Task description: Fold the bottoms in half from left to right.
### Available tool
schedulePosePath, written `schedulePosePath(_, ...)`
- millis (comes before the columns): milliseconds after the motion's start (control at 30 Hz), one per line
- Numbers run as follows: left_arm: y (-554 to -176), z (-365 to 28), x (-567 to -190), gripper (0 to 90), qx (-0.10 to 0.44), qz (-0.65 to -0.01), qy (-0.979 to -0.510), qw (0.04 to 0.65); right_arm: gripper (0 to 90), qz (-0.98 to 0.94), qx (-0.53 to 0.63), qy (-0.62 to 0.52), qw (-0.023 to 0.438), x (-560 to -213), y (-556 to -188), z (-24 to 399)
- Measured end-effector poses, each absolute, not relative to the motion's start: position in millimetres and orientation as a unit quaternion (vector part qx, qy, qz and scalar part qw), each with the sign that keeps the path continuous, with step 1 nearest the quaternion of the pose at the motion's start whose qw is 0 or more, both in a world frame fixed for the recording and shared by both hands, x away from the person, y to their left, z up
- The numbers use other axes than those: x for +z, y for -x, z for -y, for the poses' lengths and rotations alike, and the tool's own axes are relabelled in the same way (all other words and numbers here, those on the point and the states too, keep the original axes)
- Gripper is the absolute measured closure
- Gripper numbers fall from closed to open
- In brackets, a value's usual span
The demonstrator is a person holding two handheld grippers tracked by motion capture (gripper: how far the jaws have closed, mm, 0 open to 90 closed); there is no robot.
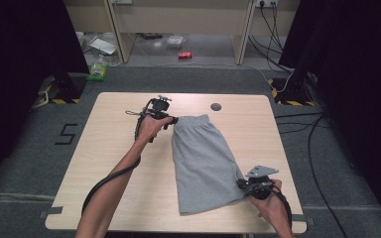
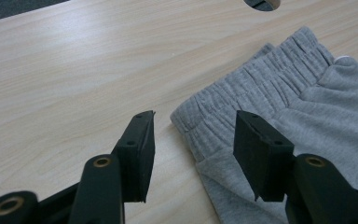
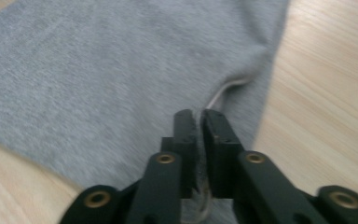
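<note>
One surface is carrying grey shorts, lying flat at its middle; the right claw is pinching their hem at the near corner; the left claw is gaping half-open astride the waistband corner, gripping nothing.

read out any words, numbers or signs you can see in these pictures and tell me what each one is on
"5": a large dark figure on the grey floor, left of the table.
Red can on the floor far behind the table: any print is too small to read.
Grey shorts: no readable label in the high view or either gripper view.
</note>
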State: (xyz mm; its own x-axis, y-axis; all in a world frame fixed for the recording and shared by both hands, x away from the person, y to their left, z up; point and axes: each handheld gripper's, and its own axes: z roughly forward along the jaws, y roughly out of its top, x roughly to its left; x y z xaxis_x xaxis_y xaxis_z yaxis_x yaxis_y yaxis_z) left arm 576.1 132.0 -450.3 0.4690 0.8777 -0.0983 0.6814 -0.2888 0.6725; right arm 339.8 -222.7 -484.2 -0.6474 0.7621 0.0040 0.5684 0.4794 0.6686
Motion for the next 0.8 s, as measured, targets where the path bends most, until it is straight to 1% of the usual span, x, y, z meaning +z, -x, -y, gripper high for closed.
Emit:
schedulePosePath(67,-576,-134,-453,48.0,0.146,-0.495,-0.79,0.332,86.7,-0.843,0.324,-0.401,0.15,-485,-338,233)
schedulePosePath(233,-576,-133,-461,47.9,0.143,-0.498,-0.791,0.327,86.3,-0.829,0.338,-0.428,0.126,-500,-340,245)
schedulePosePath(300,-576,-132,-463,47.6,0.142,-0.498,-0.791,0.326,80.0,-0.831,0.329,-0.429,0.133,-498,-341,245)
schedulePosePath(333,-576,-132,-463,47.5,0.142,-0.498,-0.791,0.326,80.0,-0.831,0.329,-0.429,0.133,-498,-341,245)
schedulePosePath(367,-577,-133,-463,47.4,0.143,-0.499,-0.789,0.329,72.1,-0.831,0.316,-0.432,0.153,-495,-341,244)
schedulePosePath(433,-577,-133,-462,47.1,0.144,-0.5,-0.789,0.328,68.2,-0.828,0.313,-0.436,0.165,-492,-341,244)
schedulePosePath(500,-576,-134,-461,46.9,0.143,-0.5,-0.787,0.331,66.9,-0.828,0.306,-0.437,0.175,-491,-344,245)
schedulePosePath(567,-576,-134,-461,46.7,0.142,-0.501,-0.786,0.333,64.5,-0.823,0.302,-0.451,0.165,-495,-346,248)
schedulePosePath(667,-577,-134,-462,46.2,0.142,-0.504,-0.784,0.334,57.6,-0.816,0.302,-0.463,0.173,-494,-345,253)
schedulePosePath(800,-579,-129,-466,45.8,0.137,-0.508,-0.783,0.332,52.9,-0.818,0.321,-0.44,0.183,-483,-336,243)
